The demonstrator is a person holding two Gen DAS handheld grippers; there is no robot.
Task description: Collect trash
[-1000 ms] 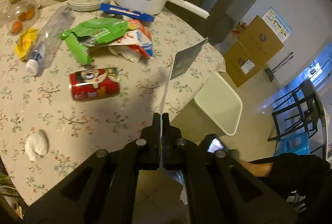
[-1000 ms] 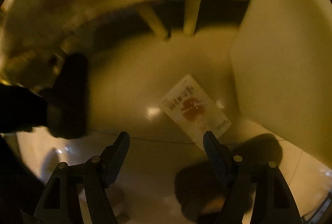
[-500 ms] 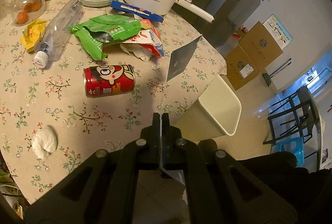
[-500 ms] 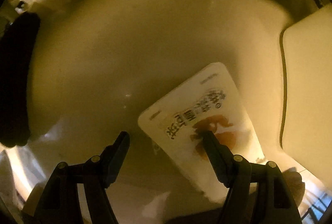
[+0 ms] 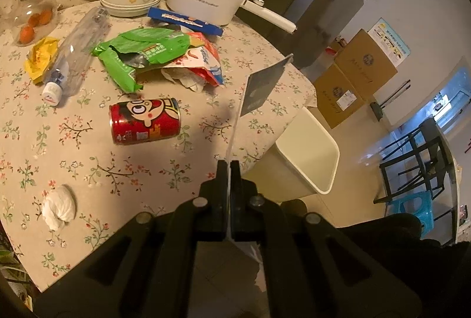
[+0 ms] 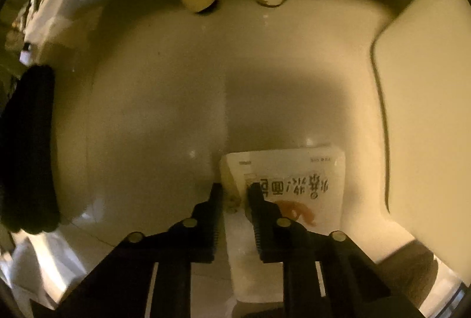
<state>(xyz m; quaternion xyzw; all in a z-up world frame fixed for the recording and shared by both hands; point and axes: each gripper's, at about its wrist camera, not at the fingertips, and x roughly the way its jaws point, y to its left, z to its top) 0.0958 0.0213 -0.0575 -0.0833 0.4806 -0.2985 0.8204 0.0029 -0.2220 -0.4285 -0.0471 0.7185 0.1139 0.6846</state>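
While the left gripper (image 5: 228, 167) is clamped tight on a thin flat packet (image 5: 263, 89) that stands edge-up above the floral tablecloth (image 5: 73, 159), the right gripper (image 6: 234, 191) points down at the floor with its jaws closing around the edge of a white carton (image 6: 294, 179) lying there. The carton's edge sits between the fingers (image 6: 259, 200). A cream bin (image 5: 306, 159) stands beside the table. On the table remain a red can (image 5: 144, 120), green wrapper (image 5: 141, 50), clear bottle (image 5: 76, 53) and crumpled tissue (image 5: 57, 210).
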